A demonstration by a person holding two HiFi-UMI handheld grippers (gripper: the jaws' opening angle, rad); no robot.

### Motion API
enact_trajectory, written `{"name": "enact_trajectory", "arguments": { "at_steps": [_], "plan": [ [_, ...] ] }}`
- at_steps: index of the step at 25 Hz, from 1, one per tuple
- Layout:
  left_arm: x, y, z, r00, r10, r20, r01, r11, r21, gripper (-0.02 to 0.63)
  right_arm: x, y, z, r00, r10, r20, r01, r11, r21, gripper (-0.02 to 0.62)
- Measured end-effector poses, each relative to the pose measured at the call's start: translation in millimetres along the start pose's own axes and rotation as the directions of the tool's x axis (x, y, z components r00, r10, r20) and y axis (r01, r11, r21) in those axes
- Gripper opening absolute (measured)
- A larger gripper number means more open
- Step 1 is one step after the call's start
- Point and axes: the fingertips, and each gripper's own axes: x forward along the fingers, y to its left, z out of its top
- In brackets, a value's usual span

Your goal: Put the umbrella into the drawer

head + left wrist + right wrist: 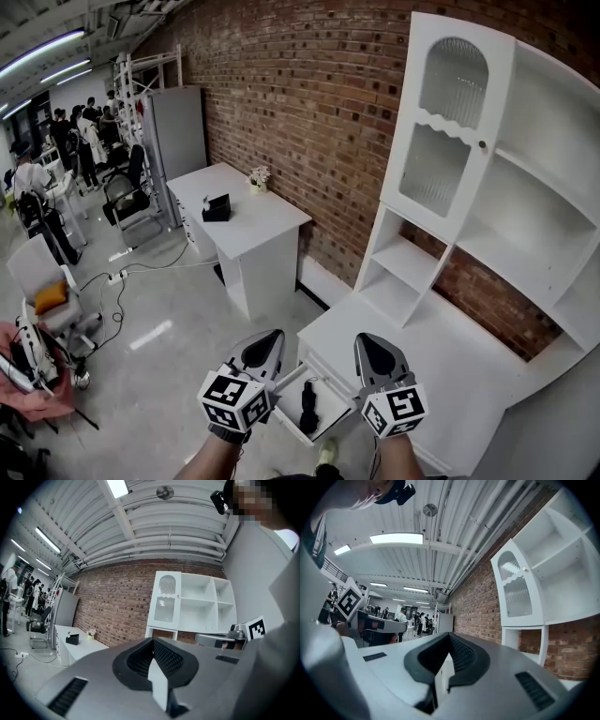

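At the upper left of the head view, a group of people (pixel 84 131) stands far back in the room, with a black office chair (pixel 127 197) just below them and a tall grey cabinet (pixel 178 131) to their right. Lower on the left edge, a light chair carries an orange cushion (pixel 52 296). Right of the grey cabinet, a white desk (pixel 262 234) stands against the brick wall (pixel 309 112); a black box (pixel 217 208) and a small pot of flowers (pixel 259 177) sit on its top, apart from each other.

Along the bottom of the frame, left of centre, the left gripper (pixel 266 339) points level toward the wall. Its own view shows the jaws pressed together with nothing between them. Just right of it, at bottom centre, a white drawer (pixel 289 424) stands pulled out from the low white counter. The umbrella (pixel 308 405), black and folded, lies inside that drawer, between the two grippers in the picture and held by neither.

Right of the drawer, the right gripper (pixel 373 341) also points level. In its own view the jaws sit close together, leaving only a thin slit, and nothing is between them.

Filling the right side of the frame, a white cupboard (pixel 525 216) with open shelves rises from the counter against the brick. Its arched glass door (pixel 445 122) at the upper left of the unit is closed.
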Motion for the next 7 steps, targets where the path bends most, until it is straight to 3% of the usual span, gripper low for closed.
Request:
{"name": "enact_trajectory", "arguments": {
  "at_steps": [7],
  "plan": [
    [-4.4, -0.8, -2.2, 1.000, 0.001, 0.000, -0.001, 1.000, 0.017, 0.006, -2.1, 5.4, -2.2, 1.000, -0.001, -0.001, 0.001, 1.000, -0.007, 0.005]
  ]
}}
